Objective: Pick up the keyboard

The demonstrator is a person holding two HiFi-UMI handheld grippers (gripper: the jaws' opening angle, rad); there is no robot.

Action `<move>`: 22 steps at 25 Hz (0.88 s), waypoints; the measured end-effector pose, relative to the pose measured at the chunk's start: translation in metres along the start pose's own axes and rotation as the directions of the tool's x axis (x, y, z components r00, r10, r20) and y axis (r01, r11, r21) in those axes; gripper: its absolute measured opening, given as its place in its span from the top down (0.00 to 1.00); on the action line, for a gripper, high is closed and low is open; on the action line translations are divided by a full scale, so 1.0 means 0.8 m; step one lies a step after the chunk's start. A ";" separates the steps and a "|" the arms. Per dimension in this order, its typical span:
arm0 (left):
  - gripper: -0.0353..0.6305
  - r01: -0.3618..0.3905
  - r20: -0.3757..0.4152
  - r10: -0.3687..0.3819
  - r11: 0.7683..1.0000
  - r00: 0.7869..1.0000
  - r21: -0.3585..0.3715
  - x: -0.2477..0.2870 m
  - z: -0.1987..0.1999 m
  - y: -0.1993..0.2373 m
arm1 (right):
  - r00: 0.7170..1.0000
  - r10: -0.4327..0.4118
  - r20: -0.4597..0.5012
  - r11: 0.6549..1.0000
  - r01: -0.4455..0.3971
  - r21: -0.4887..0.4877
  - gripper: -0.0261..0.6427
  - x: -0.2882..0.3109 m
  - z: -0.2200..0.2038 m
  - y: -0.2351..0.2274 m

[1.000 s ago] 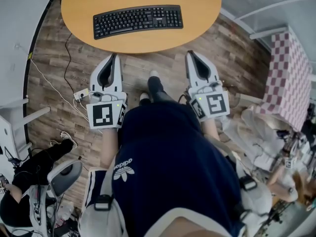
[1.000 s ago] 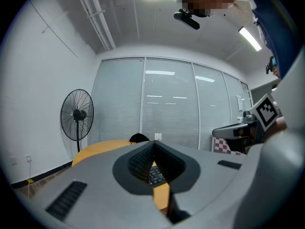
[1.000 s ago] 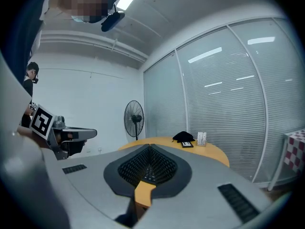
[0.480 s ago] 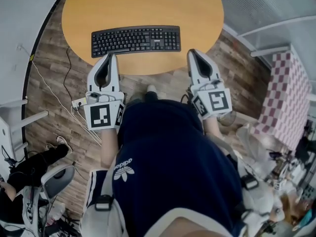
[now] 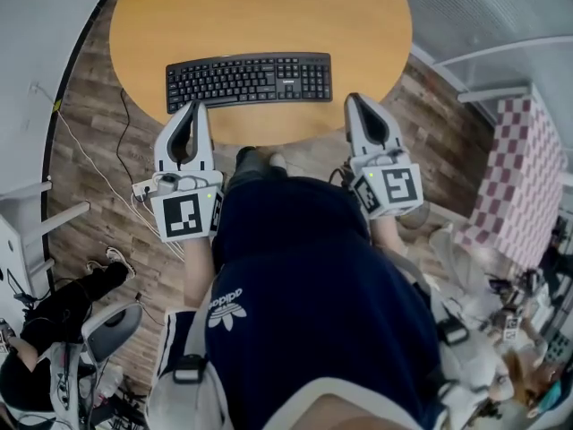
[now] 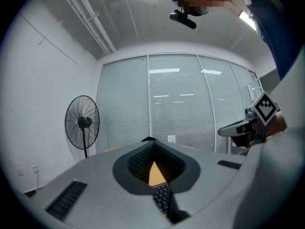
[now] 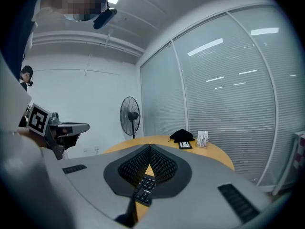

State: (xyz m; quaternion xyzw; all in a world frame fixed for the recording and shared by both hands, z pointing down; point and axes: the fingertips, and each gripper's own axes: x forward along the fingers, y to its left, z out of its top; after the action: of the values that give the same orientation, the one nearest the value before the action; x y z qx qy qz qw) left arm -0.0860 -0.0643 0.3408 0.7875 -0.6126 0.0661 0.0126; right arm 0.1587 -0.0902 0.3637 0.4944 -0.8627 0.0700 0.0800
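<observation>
A black keyboard point(image 5: 248, 80) lies flat near the front edge of the round wooden table point(image 5: 260, 16) in the head view. My left gripper point(image 5: 200, 106) is shut and empty, its tip just short of the keyboard's left front corner. My right gripper point(image 5: 350, 98) is also shut and empty, its tip just off the keyboard's right end. Through the left gripper view's closed jaws, keyboard keys point(image 6: 162, 197) show close below. In the right gripper view, keys point(image 7: 143, 189) likewise show under the jaws.
A fan point(image 6: 82, 123) stands at the left by the glass wall. A dark item and a small card stand point(image 7: 203, 138) sit at the table's far side. A checked cloth point(image 5: 524, 155) is to the right; a power strip and cables point(image 5: 143, 186) lie on the floor.
Both grippers have moved forward toward the table, and their tips now reach the keyboard's front corners. Jaws stayed shut.
</observation>
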 end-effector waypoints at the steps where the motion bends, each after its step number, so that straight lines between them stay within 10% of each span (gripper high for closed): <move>1: 0.94 0.007 0.000 -0.007 1.000 1.000 -0.003 0.005 0.000 0.004 | 1.000 -0.007 -0.001 1.000 0.007 0.002 0.96 0.004 0.001 0.000; 22: 0.94 0.124 -0.036 -0.124 0.992 0.992 -0.027 0.075 -0.022 0.131 | 0.984 -0.180 -0.005 0.981 0.180 0.077 0.96 0.078 0.013 0.028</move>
State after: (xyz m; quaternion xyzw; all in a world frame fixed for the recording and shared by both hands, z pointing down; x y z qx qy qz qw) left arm -0.1746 -0.1468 0.3589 0.8225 -0.5629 0.0724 0.0381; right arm 0.1071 -0.1337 0.3653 0.5732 -0.8112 0.0953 0.0659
